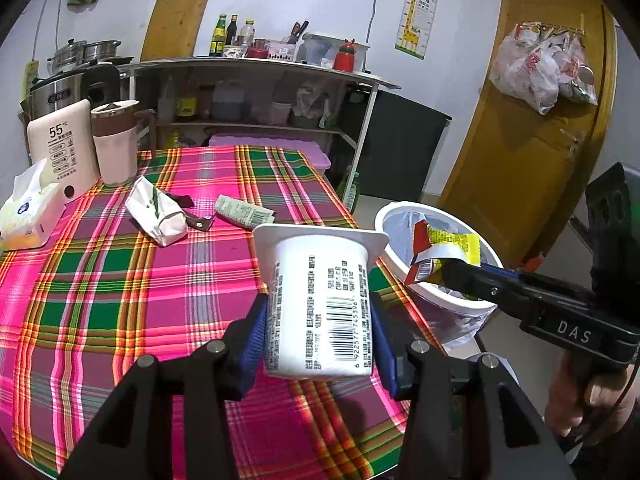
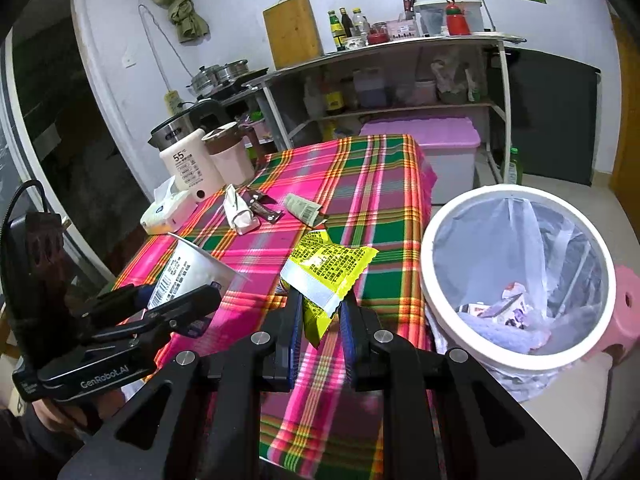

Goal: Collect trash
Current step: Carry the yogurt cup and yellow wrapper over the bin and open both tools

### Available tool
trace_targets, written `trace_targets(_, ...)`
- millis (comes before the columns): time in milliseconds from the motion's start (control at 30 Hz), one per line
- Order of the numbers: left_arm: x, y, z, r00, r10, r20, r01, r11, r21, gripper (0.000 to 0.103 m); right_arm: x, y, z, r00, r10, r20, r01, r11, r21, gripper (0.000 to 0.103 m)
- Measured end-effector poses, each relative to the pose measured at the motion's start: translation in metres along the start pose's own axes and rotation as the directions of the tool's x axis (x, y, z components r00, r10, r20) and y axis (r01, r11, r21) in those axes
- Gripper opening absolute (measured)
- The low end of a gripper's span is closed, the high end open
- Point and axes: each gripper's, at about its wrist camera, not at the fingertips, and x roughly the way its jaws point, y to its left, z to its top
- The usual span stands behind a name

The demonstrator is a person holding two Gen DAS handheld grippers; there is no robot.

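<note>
My left gripper [image 1: 318, 312] is shut on a white yogurt cup [image 1: 320, 300] with a barcode, held above the plaid tablecloth [image 1: 120, 280]. My right gripper [image 2: 320, 308] is shut on a yellow snack wrapper [image 2: 328, 268]. In the left wrist view that wrapper [image 1: 444, 248] hangs over the rim of the white trash bin [image 1: 440, 300]. In the right wrist view the bin [image 2: 516, 280] stands right of the table, lined with a clear bag, with some trash at the bottom. The cup [image 2: 192, 276] and the left gripper [image 2: 168, 304] show at the left. Still on the cloth lie a white paper packet [image 1: 158, 212], a crumpled label [image 1: 244, 210] and small dark wrappers [image 1: 196, 216].
A tissue pack [image 1: 28, 216], a white warmer marked 55 [image 1: 64, 148] and a pink jug [image 1: 116, 144] stand at the table's far left. Behind are a metal shelf [image 1: 260, 68] with bottles, a purple-lidded box [image 2: 436, 148], a pink stool [image 2: 624, 312] and a wooden door [image 1: 532, 140].
</note>
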Motion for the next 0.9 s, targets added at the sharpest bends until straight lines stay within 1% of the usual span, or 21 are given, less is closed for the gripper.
trace_targets(400, 0.015, -0.017, 0.004, 1.000, -0.024, -0.019, 0.024, 0.999, 0.024, 0.050, -0.009, -0.025, -0.003, 0.999, -0.035, 0.012, 0.034, 0.999, 0.042, 0.018)
trace_targets(900, 0.051, -0.061, 0.018, 0.994, -0.092, -0.060, 0.097, 0.991, 0.094, 0.050, -0.024, -0.087, -0.006, 0.992, -0.128, 0.020, 0.123, 0.982, 0.146, 0.018)
